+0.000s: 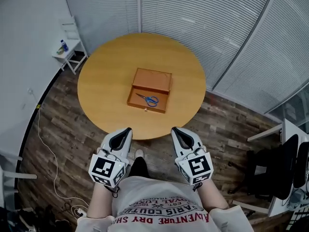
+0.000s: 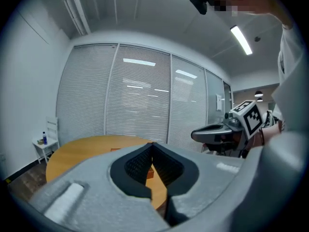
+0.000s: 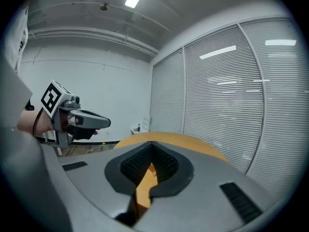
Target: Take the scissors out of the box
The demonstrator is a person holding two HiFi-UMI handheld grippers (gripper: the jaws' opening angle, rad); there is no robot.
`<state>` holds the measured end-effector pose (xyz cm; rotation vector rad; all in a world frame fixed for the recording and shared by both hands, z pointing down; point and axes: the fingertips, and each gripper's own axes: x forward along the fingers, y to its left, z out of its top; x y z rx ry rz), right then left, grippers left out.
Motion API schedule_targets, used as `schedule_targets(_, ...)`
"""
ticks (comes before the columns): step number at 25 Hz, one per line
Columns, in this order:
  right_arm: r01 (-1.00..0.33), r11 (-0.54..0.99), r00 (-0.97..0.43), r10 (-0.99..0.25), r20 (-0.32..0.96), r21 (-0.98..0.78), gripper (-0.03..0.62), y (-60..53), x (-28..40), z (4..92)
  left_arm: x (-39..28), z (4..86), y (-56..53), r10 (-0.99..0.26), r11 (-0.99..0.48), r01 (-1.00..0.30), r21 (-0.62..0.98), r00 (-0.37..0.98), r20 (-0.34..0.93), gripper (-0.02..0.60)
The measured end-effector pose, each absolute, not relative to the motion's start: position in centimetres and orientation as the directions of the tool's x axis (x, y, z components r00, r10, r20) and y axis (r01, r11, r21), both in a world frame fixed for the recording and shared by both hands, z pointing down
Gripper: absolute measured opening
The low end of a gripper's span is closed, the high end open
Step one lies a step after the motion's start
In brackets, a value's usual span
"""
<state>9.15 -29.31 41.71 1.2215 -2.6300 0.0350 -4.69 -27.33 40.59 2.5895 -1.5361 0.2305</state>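
Observation:
An open brown box (image 1: pixel 150 85) lies at the middle of the round wooden table (image 1: pixel 106 81), its lid folded back on the far side. Blue-handled scissors (image 1: pixel 148 99) lie inside it. Both grippers hang side by side over the floor just short of the table's near edge, pointing at the box and well apart from it. My left gripper (image 1: pixel 127 130) (image 2: pixel 152 144) has its jaws together with nothing held. My right gripper (image 1: pixel 175 130) (image 3: pixel 152 143) is shut and empty too. Each gripper view shows the other gripper out to the side, the right gripper (image 2: pixel 194 135) and the left gripper (image 3: pixel 108 123).
A small white shelf (image 1: pixel 70 45) with a blue bottle stands at the back left. Slatted blinds wall the far side. A black chair (image 1: pixel 285 168) and a white desk stand at the right. A cable (image 1: pixel 48 149) trails over the wooden floor at the left.

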Motion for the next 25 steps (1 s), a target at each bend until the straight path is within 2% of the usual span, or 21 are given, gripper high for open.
schedule_targets(5, -0.788, 0.614, -0.579, -0.768, 0.273, 0.056, 0.009, -36.5, 6.2, 42.4, -7.5, 40.5, -35.3, -0.828, -0.53, -0.847, 0.043, 0.528, 0.189, 0.009)
schedule_targets(10, -0.788, 0.613, -0.553, -0.742, 0.379, 0.052, 0.009, -42.5, 2.6, 45.3, -10.9, 41.5, -42.1, -0.807, -0.56, -0.827, 0.049, 0.558, 0.197, 0.009)
schedule_targets(16, -0.779, 0.626, -0.517, -0.671, 0.532, 0.032, 0.009, -47.2, 0.7, 50.3, -12.6, 44.6, -46.9, -0.769, -0.594, -0.801, 0.075, 0.592, 0.24, 0.009)
schedule_targets(22, -0.74, 0.672, -0.47, -0.54, 0.698, 0.021, 0.011, -50.5, 1.8, 57.2, -12.0, 48.4, -49.8, -0.75, -0.585, -0.8, 0.136, 0.597, 0.284, 0.009)
schedule_targets(24, -0.712, 0.702, -0.455, -0.478, 0.751, 0.016, 0.096, -51.2, 1.9, 59.6, -11.7, 49.6, -50.3, -0.747, -0.576, -0.803, 0.155, 0.594, 0.3, 0.009)
schedule_targets(25, -0.694, 0.72, -0.446, -0.449, 0.775, 0.018, 0.103, -51.5, 1.9, 60.7, -11.5, 50.1, -50.5, -0.746, -0.57, -0.805, 0.166, 0.592, 0.306, 0.009)
